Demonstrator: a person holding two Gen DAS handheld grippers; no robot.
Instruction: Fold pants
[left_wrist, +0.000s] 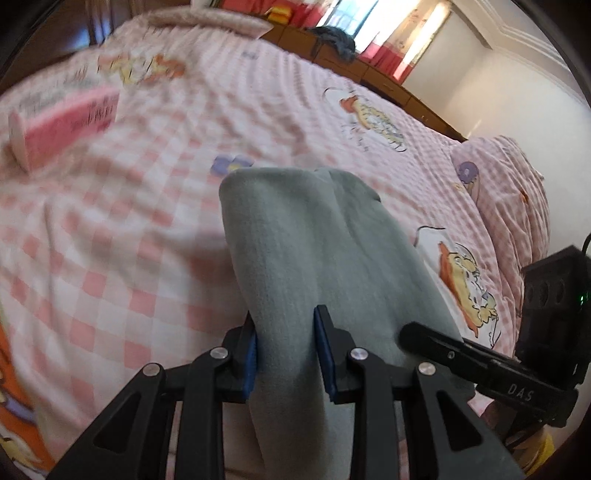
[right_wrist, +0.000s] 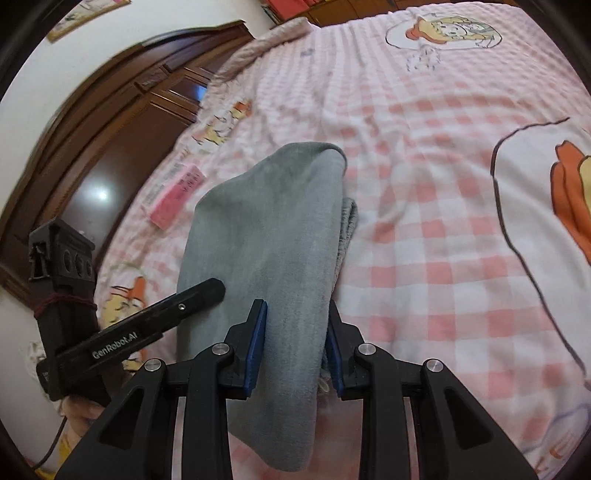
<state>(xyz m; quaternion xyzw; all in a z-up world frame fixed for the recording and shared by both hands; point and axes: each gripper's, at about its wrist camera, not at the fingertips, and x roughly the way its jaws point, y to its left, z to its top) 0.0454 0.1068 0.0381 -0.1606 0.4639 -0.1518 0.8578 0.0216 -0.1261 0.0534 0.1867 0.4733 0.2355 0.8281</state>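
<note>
The grey pants (left_wrist: 295, 240) hang as a folded bundle over the pink checked bedspread (left_wrist: 129, 221). My left gripper (left_wrist: 286, 321) is shut on one edge of the cloth, its blue pads (left_wrist: 250, 354) pressing the fabric. My right gripper (right_wrist: 295, 310) is shut on the same grey pants (right_wrist: 269, 229), close beside the left one. Each wrist view shows the other gripper's black finger against the cloth: the right one (left_wrist: 424, 334) and the left one (right_wrist: 199, 291). The pants' far end droops toward the bed; a ribbed waistband (right_wrist: 347, 221) peeks out on the right.
A pink box (left_wrist: 70, 123) lies on the bedspread (right_wrist: 424, 221), also seen as the pink box (right_wrist: 177, 195) in the right wrist view. A rolled quilt (left_wrist: 517, 192) sits at the bed's right side. A dark wooden headboard (right_wrist: 92, 147) and cabinets (left_wrist: 369, 70) border the bed.
</note>
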